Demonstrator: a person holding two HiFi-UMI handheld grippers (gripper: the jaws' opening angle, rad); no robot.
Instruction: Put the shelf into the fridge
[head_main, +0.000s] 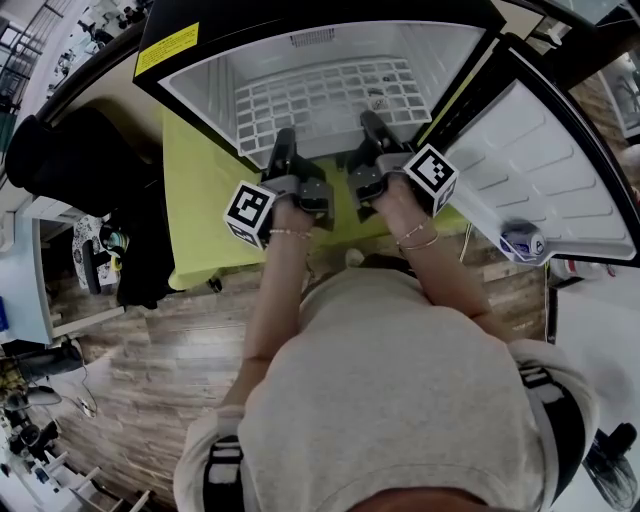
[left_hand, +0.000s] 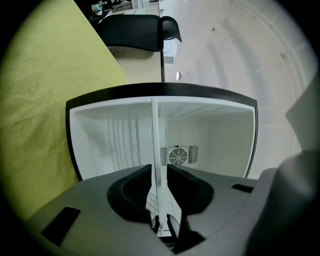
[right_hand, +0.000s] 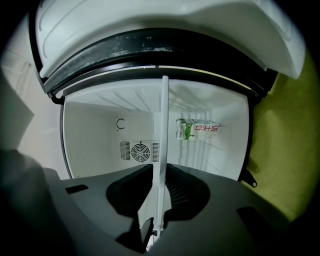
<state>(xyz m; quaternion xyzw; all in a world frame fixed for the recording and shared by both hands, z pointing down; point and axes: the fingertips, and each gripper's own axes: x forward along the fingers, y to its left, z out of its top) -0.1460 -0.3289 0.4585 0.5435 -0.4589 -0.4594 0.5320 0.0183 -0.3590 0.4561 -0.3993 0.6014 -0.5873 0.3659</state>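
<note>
Clamping the near edge of the white wire shelf (head_main: 330, 92), the left gripper (head_main: 283, 142) has its jaws closed on the thin rim. The right gripper (head_main: 372, 126) just beside it pinches the same edge. In each gripper view the shelf shows edge-on as a pale strip running from between the jaws into the open fridge (head_main: 200, 88), so its grid cannot be seen there. The gripper bodies hide much of where the pads meet the rim. Past the jaws, a round fan grille (right_hand: 140, 151) sits on the back wall. Ahead and to the right of the right gripper lies a milk carton (right_hand: 196, 129). The fridge door (head_main: 545, 170) stands open beyond the right gripper, cut off by the picture's edge. A yellow-green cloth (head_main: 198, 205) lies under the grippers.
</note>
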